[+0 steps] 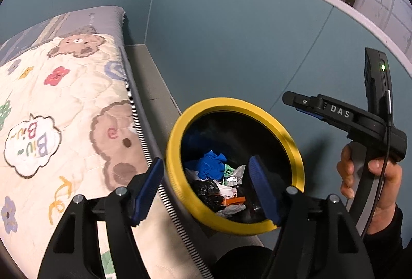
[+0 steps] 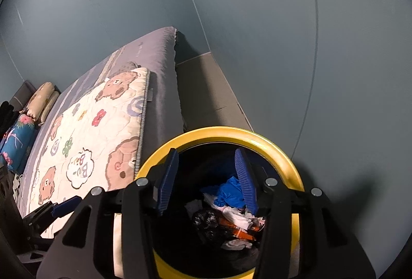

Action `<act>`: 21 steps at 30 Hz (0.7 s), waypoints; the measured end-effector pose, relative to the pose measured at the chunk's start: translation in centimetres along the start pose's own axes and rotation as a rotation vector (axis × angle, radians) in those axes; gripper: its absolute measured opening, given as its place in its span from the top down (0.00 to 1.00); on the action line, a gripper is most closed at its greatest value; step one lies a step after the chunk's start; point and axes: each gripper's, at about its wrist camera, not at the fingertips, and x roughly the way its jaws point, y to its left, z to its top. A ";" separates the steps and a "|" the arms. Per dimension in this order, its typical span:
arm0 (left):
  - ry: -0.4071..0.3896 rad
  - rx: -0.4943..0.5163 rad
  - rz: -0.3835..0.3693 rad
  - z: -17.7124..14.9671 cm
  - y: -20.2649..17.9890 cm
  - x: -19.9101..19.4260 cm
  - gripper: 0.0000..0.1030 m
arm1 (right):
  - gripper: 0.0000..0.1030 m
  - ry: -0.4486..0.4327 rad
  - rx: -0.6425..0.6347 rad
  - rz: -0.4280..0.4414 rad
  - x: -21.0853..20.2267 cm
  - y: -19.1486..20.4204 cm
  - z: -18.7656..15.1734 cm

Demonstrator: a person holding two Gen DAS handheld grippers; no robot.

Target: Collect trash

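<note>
A black bin with a yellow rim (image 1: 231, 102) (image 2: 224, 132) stands on the floor beside a bed. Inside lies mixed trash: a crumpled blue piece (image 1: 209, 163) (image 2: 229, 191), a black bag (image 2: 206, 219), white paper and an orange scrap (image 1: 234, 200). My left gripper (image 1: 206, 188) hangs open over the bin's left rim, with nothing between its blue pads. My right gripper (image 2: 207, 181) is open above the bin's mouth, also holding nothing. In the left wrist view the right gripper (image 1: 301, 102) shows side-on at the right, held by a hand (image 1: 373, 176).
The bed with a cartoon bear quilt (image 1: 64, 111) (image 2: 85, 140) lies left of the bin, its edge close to the rim. Pillows (image 2: 41, 101) sit at its far end. A blue-grey wall (image 1: 231, 21) rises right behind the bin, with a narrow strip of floor (image 1: 152, 83) between.
</note>
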 end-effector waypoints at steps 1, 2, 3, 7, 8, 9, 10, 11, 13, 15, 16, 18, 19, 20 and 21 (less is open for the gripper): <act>-0.004 -0.006 0.002 -0.1 0.3 -0.3 0.36 | 0.57 0.000 -0.003 0.005 -0.1 0.4 -0.1; -0.011 -0.014 0.009 -0.1 0.7 -0.8 0.36 | 0.57 0.001 -0.008 0.012 -0.3 1.0 -0.2; -0.021 -0.021 0.019 -0.3 1.1 -1.4 0.36 | 0.57 0.001 -0.014 0.018 -0.4 1.6 -0.3; -0.052 -0.048 0.053 -0.9 2.6 -3.8 0.36 | 0.57 0.009 -0.049 0.043 -1.0 3.9 -0.9; -0.059 -0.054 0.060 -1.1 2.9 -4.4 0.36 | 0.57 0.014 -0.061 0.054 -1.2 4.6 -1.2; -0.066 -0.061 0.069 -1.3 3.4 -4.9 0.36 | 0.57 0.018 -0.072 0.064 -1.3 5.4 -1.4; -0.075 -0.071 0.079 -1.6 3.9 -5.6 0.36 | 0.57 0.020 -0.080 0.071 -1.4 5.8 -1.5; -0.081 -0.081 0.092 -1.8 4.4 -6.1 0.36 | 0.57 0.024 -0.093 0.083 -1.5 6.8 -1.8; -0.095 -0.103 0.116 -2.4 5.6 -7.5 0.36 | 0.57 0.028 -0.117 0.100 -1.6 8.2 -2.2; -0.109 -0.122 0.137 -2.9 6.7 -8.6 0.36 | 0.57 0.035 -0.140 0.119 -1.8 10.0 -2.7; -0.113 -0.129 0.146 -3.2 7.2 -9.1 0.36 | 0.57 0.040 -0.153 0.131 -1.8 10.9 -3.1; -0.125 -0.151 0.169 -3.9 8.4 -10.4 0.36 | 0.57 0.047 -0.173 0.147 -1.8 12.4 -3.6; -0.130 -0.159 0.182 -4.2 8.9 -10.8 0.36 | 0.57 0.050 -0.179 0.155 -1.8 13.0 -3.9; -0.134 -0.165 0.192 -4.5 9.2 -11.2 0.36 | 0.57 0.057 -0.188 0.170 -1.8 13.8 -4.2; -0.139 -0.172 0.201 -4.8 9.7 -11.7 0.36 | 0.57 0.060 -0.195 0.179 -1.8 14.5 -4.5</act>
